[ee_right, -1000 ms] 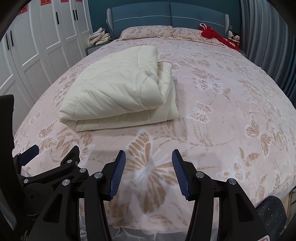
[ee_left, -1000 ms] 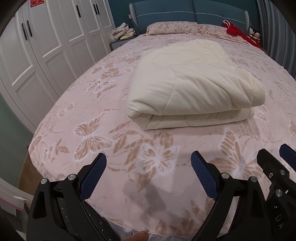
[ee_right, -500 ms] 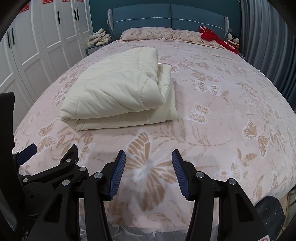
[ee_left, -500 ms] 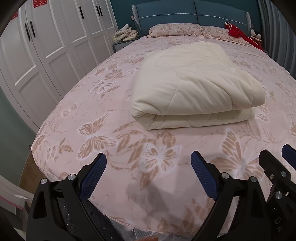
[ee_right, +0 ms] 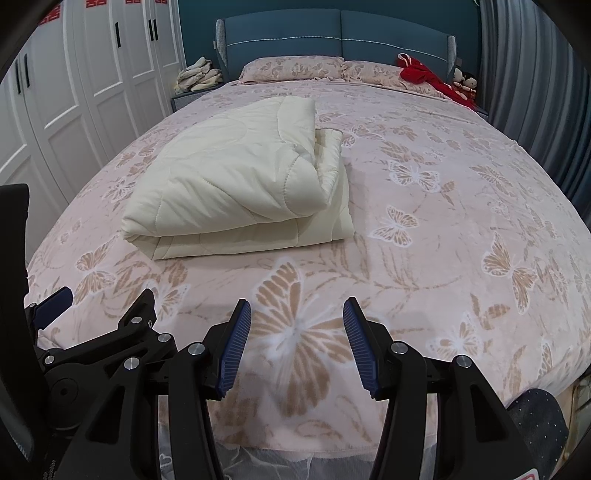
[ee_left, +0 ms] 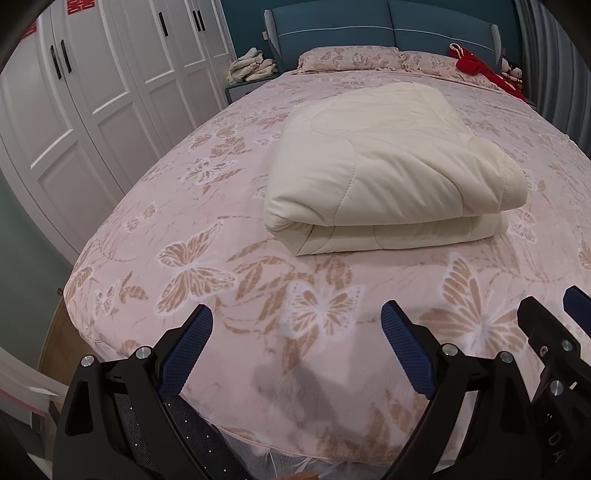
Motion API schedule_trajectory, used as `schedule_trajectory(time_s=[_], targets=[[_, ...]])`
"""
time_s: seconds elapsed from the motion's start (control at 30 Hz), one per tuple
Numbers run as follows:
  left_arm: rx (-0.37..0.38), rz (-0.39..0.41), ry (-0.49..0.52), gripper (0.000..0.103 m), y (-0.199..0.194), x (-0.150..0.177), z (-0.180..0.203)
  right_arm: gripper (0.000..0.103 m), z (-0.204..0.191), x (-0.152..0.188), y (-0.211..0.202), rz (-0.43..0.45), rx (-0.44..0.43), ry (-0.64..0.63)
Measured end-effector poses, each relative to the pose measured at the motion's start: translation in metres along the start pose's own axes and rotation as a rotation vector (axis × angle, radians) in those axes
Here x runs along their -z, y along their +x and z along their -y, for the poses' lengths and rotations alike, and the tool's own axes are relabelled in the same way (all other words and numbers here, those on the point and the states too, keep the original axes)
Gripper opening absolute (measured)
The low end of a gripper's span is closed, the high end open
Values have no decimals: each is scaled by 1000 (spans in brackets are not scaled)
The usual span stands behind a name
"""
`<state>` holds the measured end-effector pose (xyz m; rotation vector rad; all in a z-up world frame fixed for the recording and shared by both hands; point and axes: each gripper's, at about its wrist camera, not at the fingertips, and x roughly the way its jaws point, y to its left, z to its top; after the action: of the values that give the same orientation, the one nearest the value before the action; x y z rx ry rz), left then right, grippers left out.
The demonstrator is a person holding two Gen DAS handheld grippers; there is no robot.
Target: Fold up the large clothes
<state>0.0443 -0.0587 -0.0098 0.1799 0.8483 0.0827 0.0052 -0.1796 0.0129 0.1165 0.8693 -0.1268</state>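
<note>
Left gripper [ee_left: 297, 323], right gripper [ee_right: 295, 319] level, fingers apart.

We see a cream quilt [ee_left: 388, 158] [ee_right: 236, 188], folded into a thick stack of layers, its rounded fold facing us, lying flat on the bed, left of centre.

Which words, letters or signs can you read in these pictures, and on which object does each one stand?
"DA": pale letters on the right gripper's body, cut off by the edge.
Red paper signs on the wardrobe doors: cropped, not readable.
Red-bordered label at the lower right corner: its text is hidden.
Nothing else bears text.
</note>
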Motion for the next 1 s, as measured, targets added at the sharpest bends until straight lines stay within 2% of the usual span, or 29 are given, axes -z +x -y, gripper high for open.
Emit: schedule_trajectory(time_s=[1.0], targets=[[4,-10,7,89,-1,2,-1,52,-1,2,-1,0,2,0]])
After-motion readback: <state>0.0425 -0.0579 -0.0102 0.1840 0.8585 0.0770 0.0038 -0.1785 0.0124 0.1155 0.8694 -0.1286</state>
